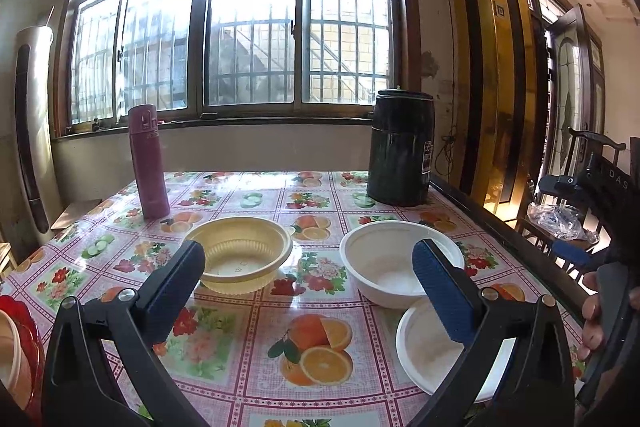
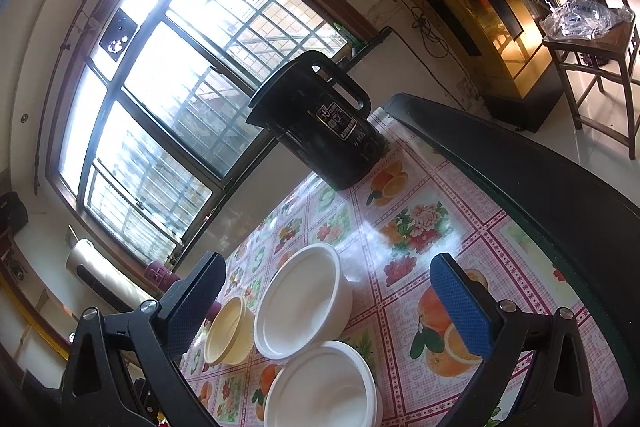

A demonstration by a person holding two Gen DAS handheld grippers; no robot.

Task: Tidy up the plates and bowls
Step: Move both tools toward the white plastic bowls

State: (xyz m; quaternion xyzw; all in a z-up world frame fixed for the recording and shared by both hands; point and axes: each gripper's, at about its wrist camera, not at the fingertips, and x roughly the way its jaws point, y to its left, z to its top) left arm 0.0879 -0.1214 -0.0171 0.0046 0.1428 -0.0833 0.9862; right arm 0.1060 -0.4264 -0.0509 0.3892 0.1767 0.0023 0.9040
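Both grippers wide open, nothing held: left gripper [image 1: 308, 275], right gripper [image 2: 326, 301]. Yellow bowl [image 1: 240, 253], white bowl [image 1: 394, 259] and near white bowl [image 1: 436, 351] sit separate on table [image 1: 240, 355]. Suggest: pinch one white rim, lift straight, nest in the other w/o tipping.

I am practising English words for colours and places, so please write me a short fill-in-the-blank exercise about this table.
1. The tall bottle near the window is ____ in colour.
2. Between the bottle and the two white bowls stands a ____ bowl.
3. The left gripper has its jaws ____.
4. The black kettle stands on the flowered ____.

Missing words: pink; yellow; open; tablecloth
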